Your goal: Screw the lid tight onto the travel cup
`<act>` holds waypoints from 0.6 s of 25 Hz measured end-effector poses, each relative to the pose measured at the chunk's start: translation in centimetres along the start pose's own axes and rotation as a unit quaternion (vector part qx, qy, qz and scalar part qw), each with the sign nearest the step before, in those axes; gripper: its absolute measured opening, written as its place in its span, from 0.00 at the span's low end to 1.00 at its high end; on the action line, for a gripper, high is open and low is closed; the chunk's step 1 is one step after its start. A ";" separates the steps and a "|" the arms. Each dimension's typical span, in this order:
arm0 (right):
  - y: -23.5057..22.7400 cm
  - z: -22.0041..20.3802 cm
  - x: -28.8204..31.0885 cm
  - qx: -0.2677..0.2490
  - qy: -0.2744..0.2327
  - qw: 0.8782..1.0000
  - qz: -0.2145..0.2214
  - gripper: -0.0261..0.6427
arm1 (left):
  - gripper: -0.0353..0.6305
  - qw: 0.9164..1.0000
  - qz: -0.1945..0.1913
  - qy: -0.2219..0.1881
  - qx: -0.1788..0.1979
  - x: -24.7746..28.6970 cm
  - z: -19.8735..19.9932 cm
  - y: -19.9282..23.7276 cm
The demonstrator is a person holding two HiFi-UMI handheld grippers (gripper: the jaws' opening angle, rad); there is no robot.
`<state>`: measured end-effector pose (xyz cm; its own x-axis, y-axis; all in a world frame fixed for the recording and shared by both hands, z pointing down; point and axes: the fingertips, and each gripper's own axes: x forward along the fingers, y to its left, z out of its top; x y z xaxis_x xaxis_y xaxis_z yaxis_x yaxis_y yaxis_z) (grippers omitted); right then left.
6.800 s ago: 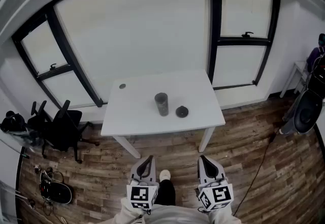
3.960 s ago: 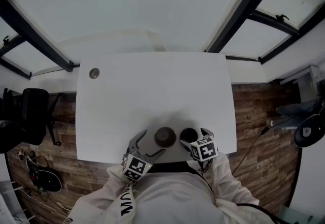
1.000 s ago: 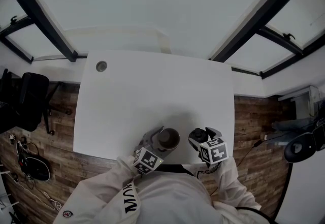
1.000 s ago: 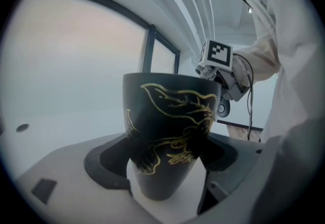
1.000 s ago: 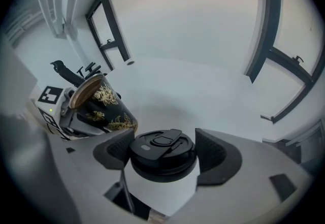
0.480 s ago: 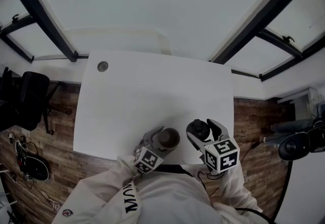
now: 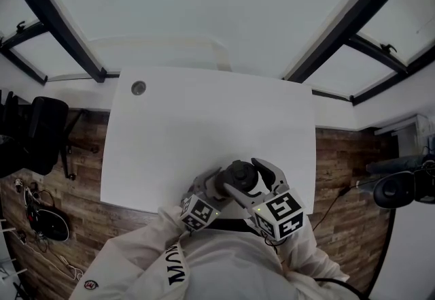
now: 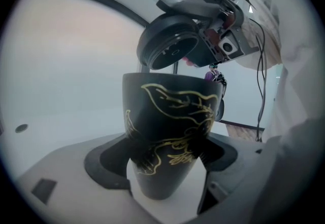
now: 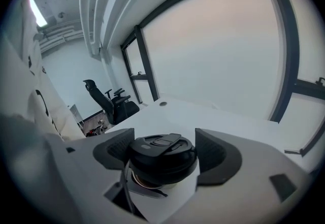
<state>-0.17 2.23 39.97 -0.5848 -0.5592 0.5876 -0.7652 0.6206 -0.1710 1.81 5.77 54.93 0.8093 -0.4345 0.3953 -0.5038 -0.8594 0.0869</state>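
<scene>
A dark travel cup (image 8: pixel 170 131) with a gold bird drawing stands on the white table (image 7: pixel 204 115) near its front edge. My left gripper (image 8: pixel 165 161) is shut on the cup's lower body, one jaw on each side. Over the cup mouth hangs the black lid (image 7: pixel 240 173), which my right gripper (image 7: pixel 246 177) is shut on. In the left gripper view the lid (image 8: pixel 170 48) is tilted and clear of the rim, its underside showing. From the right gripper view the lid (image 9: pixel 161 154) sits between the jaws, with the cup rim (image 9: pixel 147 181) just below it.
A round cable hole (image 7: pixel 138 88) lies at the table's far left corner. A black office chair (image 7: pixel 41 135) stands on the wood floor to the left. Dark window frames run behind the table. A round dark device (image 7: pixel 394 190) sits at the right.
My right gripper has carried the lid leftward, from beside the cup to above its mouth. The left gripper and the cup have stayed put.
</scene>
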 end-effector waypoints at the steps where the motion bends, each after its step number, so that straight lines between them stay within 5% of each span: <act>1: 0.6 0.0 0.3 -0.007 -0.002 1.000 0.006 0.63 | 0.67 1.000 0.000 0.000 0.000 0.0 0.0 0.0; 15: 3.5 -3.1 2.5 -0.059 -0.008 0.997 0.040 0.63 | 0.67 1.000 -0.002 0.003 -0.001 -0.1 -0.1 0.1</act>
<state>-3.51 4.71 43.29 -0.6472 -0.5138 0.5632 -0.6796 0.7235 -0.1209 1.67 5.70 54.98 0.8091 -0.4303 0.4002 -0.5018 -0.8603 0.0895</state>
